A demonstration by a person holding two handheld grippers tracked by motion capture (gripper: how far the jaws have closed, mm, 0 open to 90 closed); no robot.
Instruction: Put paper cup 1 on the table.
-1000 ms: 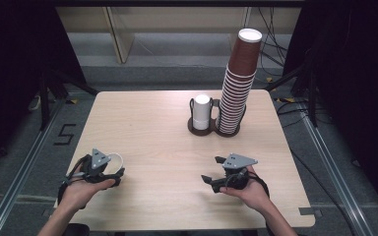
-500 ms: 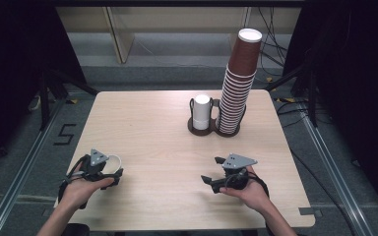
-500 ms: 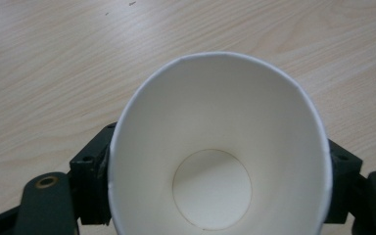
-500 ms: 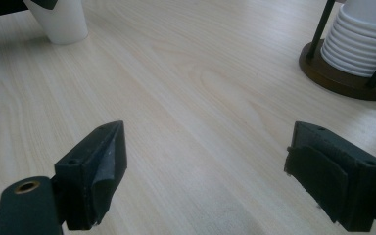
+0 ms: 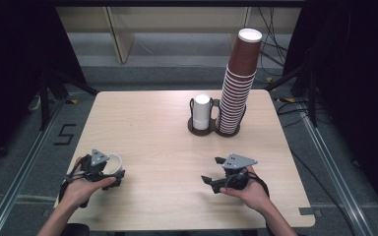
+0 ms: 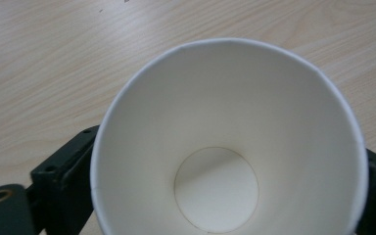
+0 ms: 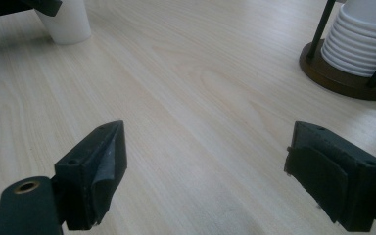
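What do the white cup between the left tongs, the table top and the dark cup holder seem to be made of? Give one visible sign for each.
White cup between the left tongs: probably paper, matt, with a thin rolled rim and a seamed round base disc.
Pale table top: wood or wood-look laminate, smooth, with printed-looking grain lines.
Dark brown cup holder: perhaps wood or plastic base with thin black uprights, likely metal.

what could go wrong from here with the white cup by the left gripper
1. The left gripper has just been opening with the white paper cup between its fingers; whether they still press on it is unclear, so the light cup could tip or roll on the pale wooden table.
2. That cup sits near the table's front left edge and could be knocked off.
3. The tall stack of brown paper cups leans slightly; a bump could topple it.
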